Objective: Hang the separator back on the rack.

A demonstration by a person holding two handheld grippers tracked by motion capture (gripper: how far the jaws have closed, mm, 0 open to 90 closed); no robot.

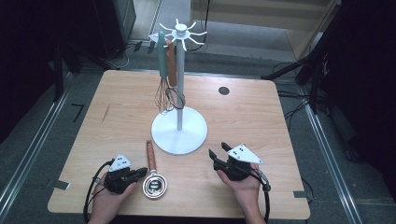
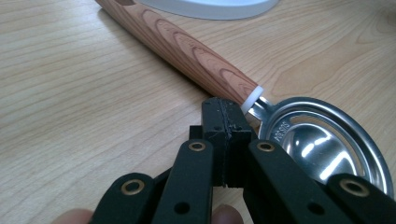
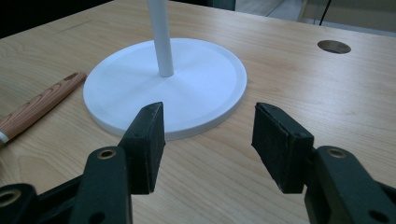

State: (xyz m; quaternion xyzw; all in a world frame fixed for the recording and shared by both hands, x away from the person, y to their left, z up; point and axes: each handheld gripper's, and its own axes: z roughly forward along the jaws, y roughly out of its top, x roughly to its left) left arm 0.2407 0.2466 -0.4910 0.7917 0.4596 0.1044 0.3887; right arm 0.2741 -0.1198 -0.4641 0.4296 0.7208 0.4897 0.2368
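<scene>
Left gripper [image 1: 140,172] lies low on the wooden table [image 1: 116,107] in the high view, held in the person's left hand [image 1: 109,198], its jaws pressed together with nothing between them and their tips just beside the neck of a metal strainer spoon [image 1: 154,185]. That utensil lies flat, its round steel bowl toward the person and its wood-grain handle pointing away toward the white stand [image 1: 179,135]. From the stand's hooks hang a whisk with a teal handle [image 1: 162,55] and a second utensil with a brown handle [image 1: 171,65]. On the other side of the round base, the right gripper [image 1: 217,151] rests in the right hand [image 1: 245,189], jaws spread wide and empty, aimed at the base. A dark round hole [image 1: 224,90] sits in the tabletop farther back.

From the left gripper view, the left gripper [image 2: 225,109] has its black pads shut flat against each other, gripping nothing. The spoon [image 2: 327,144] lies just past the tips, where a white collar joins the handle to the bowl. Small stamped lettering runs along the bowl's rim, too small to read.

From the right gripper view, the right gripper [image 3: 208,126] stands wide open over bare wood, just short of the stand [image 3: 196,93]. The end of the wooden handle [image 3: 42,105] lies off to the left, near the base
</scene>
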